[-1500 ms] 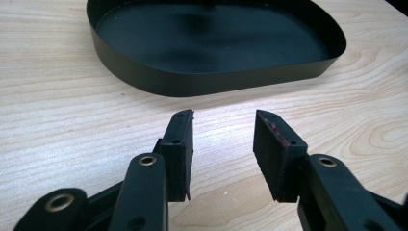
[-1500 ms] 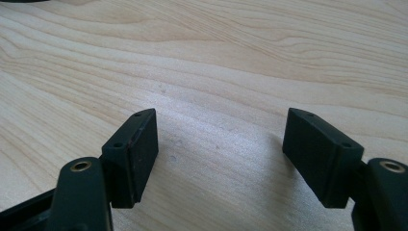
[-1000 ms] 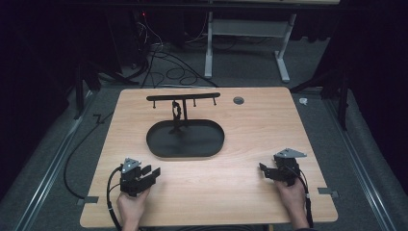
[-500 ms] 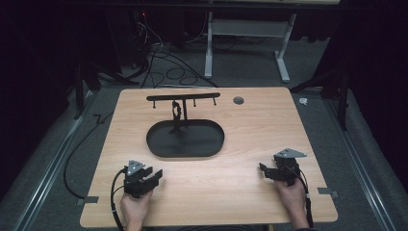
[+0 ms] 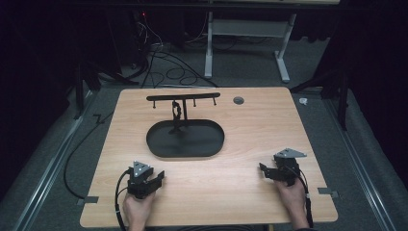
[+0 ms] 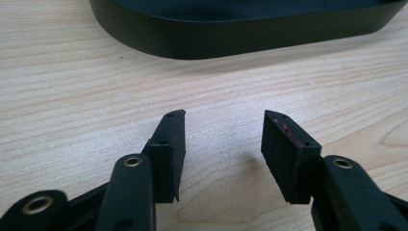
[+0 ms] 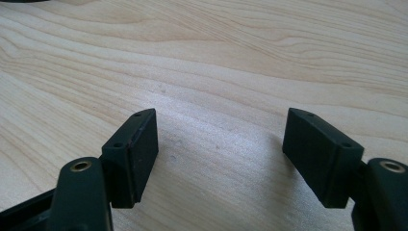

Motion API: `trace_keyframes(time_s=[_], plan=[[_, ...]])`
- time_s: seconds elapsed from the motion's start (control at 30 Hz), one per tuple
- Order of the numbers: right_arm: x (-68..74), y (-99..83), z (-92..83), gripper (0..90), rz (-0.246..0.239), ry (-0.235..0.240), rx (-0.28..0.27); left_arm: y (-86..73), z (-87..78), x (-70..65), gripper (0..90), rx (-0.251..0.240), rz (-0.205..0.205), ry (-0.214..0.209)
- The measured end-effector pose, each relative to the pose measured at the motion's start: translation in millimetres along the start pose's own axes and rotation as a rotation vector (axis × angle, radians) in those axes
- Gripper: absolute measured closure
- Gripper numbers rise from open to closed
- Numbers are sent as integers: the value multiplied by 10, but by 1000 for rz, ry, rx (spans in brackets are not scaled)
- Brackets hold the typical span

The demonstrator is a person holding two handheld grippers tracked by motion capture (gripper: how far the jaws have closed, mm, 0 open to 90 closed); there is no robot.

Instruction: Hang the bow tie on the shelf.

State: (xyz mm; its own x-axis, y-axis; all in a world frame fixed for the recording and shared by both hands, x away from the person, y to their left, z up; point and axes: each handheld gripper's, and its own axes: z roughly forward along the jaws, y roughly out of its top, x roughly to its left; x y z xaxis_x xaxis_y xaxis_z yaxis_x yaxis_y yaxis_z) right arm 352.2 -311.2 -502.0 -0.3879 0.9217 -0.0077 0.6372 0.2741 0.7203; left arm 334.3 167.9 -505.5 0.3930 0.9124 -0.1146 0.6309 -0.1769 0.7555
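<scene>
- Resting low over the near edge of a pale wooden counter [image 5: 250, 192], a person's two hands each hold a black gripper, one at either near corner.
- Left gripper [image 5: 153, 180]: its jaws have just been opening and stand apart, with bare wood and nothing else between them; its own camera shows it [image 6: 223, 144] aimed at the tray's dark wall.
- Right gripper [image 5: 263, 169]: jaws spread wide, empty, over plain wood grain; seen close [image 7: 221, 144], nothing lies between the pads.
- Black oval tray [image 5: 159, 144] sits near the middle of the counter, well ahead of both grippers and nearer the left one; its wall [image 6: 240, 41] fills the top of the left gripper view.
- Inside the tray stands a slim black stand [image 5: 177, 115] carrying a crossbar [image 5: 183, 97] with small pegs hanging beneath it; the rest of the tray floor looks bare.
- A small round grey grommet [image 5: 238, 100] lies in the counter beyond the tray, to its right.
</scene>
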Motion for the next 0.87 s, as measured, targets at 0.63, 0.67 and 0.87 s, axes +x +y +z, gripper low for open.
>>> trace_keyframes(time_s=[0.63, 0.67, 0.87], plan=[[4, 0, 1, 294, -1, -3, 0, -1, 46, -121, 404, 11, 80, 54], [4, 0, 0, 294, 0, -3, 1, -1, 46, -121, 404, 10, 80, 54], [5, 0, 0, 294, 2, -2, 1, 1, 45, -118, 393, 14, 80, 56]])
